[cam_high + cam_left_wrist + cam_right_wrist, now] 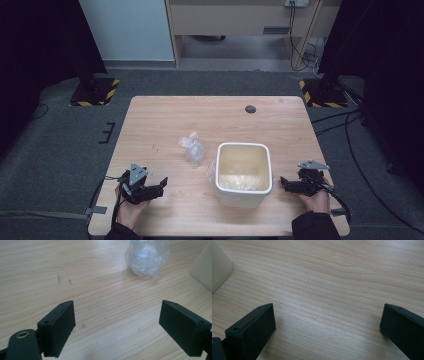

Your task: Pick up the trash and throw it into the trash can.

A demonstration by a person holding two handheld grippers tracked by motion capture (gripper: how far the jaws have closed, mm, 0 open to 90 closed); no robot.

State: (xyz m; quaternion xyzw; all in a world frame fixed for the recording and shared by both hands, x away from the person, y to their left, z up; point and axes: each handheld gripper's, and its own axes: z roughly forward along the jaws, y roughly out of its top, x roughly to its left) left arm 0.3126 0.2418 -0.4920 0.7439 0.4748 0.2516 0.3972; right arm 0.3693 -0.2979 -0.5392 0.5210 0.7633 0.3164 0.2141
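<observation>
Wooden bench [165,125] with white bin [243,173] right of centre, crumpled clear plastic bag [192,148] just left of it. Left gripper [155,187] and right gripper [287,184] flank the bin, fingers spread, empty.

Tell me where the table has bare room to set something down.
The far half of the table is bare, bordered only by the dark grommet hole. The near left, between the left hand-held gripper and the white bin, is also free. It is crowded mid-table, where the crumpled plastic bag lies beside the bin.

R claw [327,327] wide apart over table [337,277]; bin [219,267] beside.
</observation>
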